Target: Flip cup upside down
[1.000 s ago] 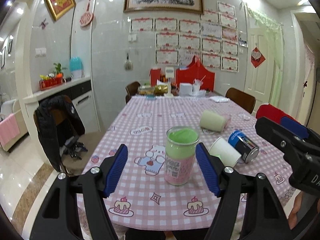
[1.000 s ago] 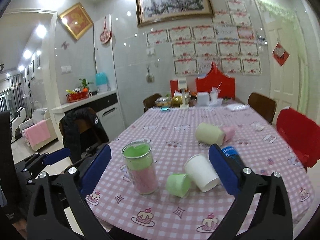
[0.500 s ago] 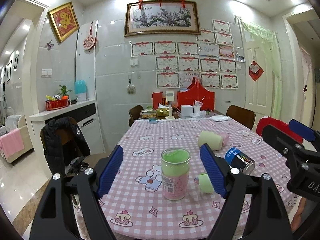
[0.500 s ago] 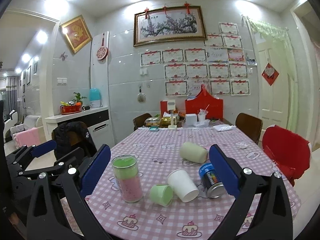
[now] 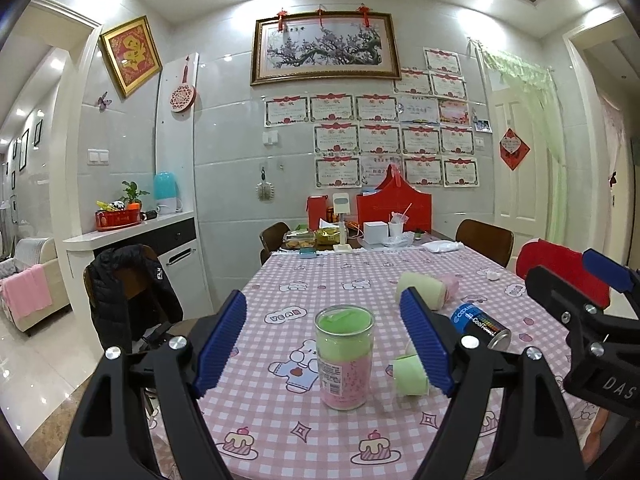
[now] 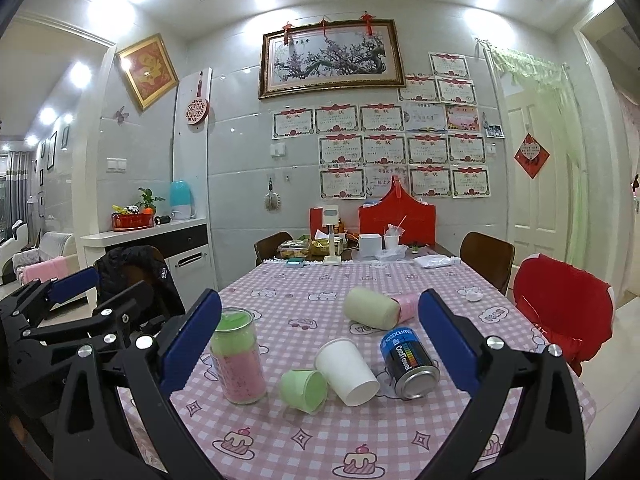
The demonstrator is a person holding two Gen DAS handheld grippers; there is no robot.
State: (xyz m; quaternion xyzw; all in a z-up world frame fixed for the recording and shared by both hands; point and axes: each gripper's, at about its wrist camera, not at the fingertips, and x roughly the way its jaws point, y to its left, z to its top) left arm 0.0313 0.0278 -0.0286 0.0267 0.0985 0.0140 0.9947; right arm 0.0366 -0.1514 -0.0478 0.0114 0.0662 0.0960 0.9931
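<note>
Pink-checked cloth with cartoon cakes over a long counter [image 6: 400,280], certificates and a framed plum-blossom painting [image 6: 330,58] on the tiled wall behind.

Left gripper [image 5: 324,344]: released, blue pads spread wide, nothing between them touched. Framed straight ahead between its fingers, a clear jar [image 5: 345,356] standing upright, green layer over pink. Just beside the inner face of its right finger, a small green cup [image 5: 408,374] on its side on the cloth, partly hidden by the pad. Farther ahead and to the right, a pale cream cup [image 5: 422,290] lying down with something pink just behind it, and a blue can [image 5: 480,326] on its side.

Right gripper [image 6: 320,344]: also released, fingers wide apart, holding nothing. Ahead between its fingers, the small green cup [image 6: 303,390] on its side, mouth turned toward the camera, apparently touching a white paper cup [image 6: 348,372] likewise tipped over. Right of that, near the right finger, the blue can [image 6: 408,362] lying with its metal end forward. Close to the left finger, the jar [image 6: 238,356]. Beyond, well apart, the cream cup [image 6: 370,314].

Left gripper seen at the far left edge of the right view; right gripper at the far right edge of the left view. Red-covered chair [image 6: 560,312] off to the right of the counter.
</note>
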